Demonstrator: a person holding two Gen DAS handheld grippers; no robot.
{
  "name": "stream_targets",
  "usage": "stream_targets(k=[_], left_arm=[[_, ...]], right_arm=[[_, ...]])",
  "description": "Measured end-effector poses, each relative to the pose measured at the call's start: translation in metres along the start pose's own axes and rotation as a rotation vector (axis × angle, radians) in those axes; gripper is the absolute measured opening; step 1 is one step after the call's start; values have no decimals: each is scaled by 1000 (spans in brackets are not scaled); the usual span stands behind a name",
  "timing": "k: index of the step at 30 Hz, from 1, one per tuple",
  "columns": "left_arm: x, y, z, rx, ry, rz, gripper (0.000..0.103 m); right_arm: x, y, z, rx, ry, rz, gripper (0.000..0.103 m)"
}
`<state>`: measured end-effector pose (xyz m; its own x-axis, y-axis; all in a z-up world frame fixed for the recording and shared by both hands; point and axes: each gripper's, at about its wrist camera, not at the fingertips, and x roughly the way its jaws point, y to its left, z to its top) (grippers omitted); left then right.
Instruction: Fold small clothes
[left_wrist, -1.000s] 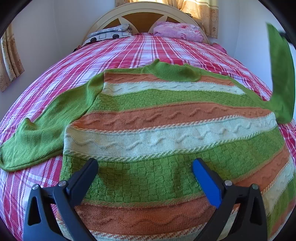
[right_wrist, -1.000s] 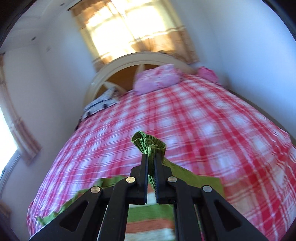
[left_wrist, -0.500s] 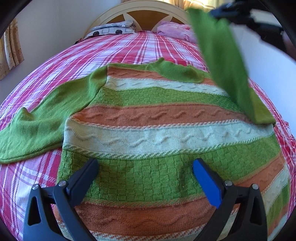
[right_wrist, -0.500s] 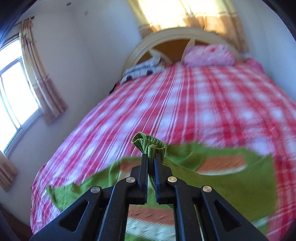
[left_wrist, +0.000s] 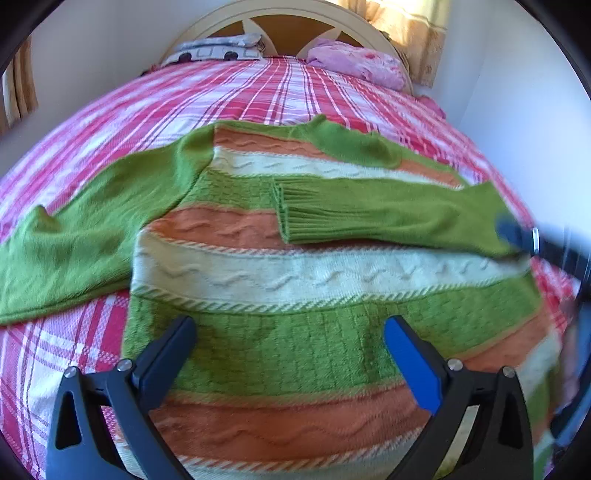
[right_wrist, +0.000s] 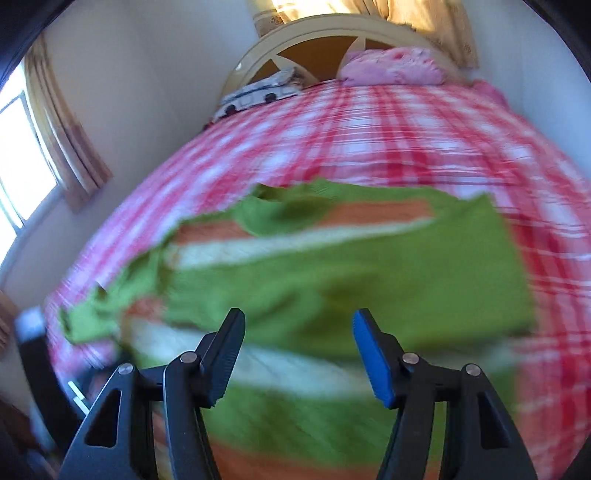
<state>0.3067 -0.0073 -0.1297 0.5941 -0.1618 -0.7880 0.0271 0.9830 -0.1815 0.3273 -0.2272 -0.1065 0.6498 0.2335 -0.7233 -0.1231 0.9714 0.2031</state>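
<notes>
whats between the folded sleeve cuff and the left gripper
In the left wrist view, only sweater stripes lie between the cuff and the left gripper.

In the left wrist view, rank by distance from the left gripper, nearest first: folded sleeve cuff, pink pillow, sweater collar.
From the left gripper:
1. Folded sleeve cuff, lying across the sweater's middle.
2. Sweater collar, at the garment's far edge.
3. Pink pillow, by the headboard, far right.

The sweater (left_wrist: 295, 273) is seen to be knitted: woolly, matt, with raised wavy cables, woven-looking checks and a ribbed cuff (left_wrist: 295, 214). The bedspread (left_wrist: 258, 92) is shown as flat woven plaid cloth. The grippers' fingers (right_wrist: 225, 354) are made of matt plastic, with shiny metal pins.
</notes>
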Motion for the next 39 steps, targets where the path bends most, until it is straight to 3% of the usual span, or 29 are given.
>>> stream_targets(k=[3,7,10,13,16,18,20,22,34,39], left_arm=[[-7,11,13,-51,-3,-27,103],[-7,12,38,-58,-64,-6,102],[10,3,55,-45,-20,-34,92],[36,-11,64,-16,35,-14,71],[58,-16,67,7,79,10,65],[59,-14,68,3,60,-1,61],[56,-13,68,-10,57,-44,25],[50,-16,69,18,36,-32,9],[-1,10,85,2,-92,-46,7],[16,36,76,-34,-63,4,7]], right_arm=[[-23,-28,-29,-68,-20,-97,63],[-43,-61,-54,-66,-39,-148,69],[-51,-79,-66,-15,-49,-118,74],[-59,-94,-70,60,-77,-79,76],[-57,-102,-71,119,-80,-45,77],[-57,-104,-73,141,-91,-28,77],[-57,-104,-73,147,-102,-19,78],[-60,-105,-74,149,-116,-9,78],[-59,-108,-75,157,-109,4,81],[-54,-109,-75,160,-84,2,82]])
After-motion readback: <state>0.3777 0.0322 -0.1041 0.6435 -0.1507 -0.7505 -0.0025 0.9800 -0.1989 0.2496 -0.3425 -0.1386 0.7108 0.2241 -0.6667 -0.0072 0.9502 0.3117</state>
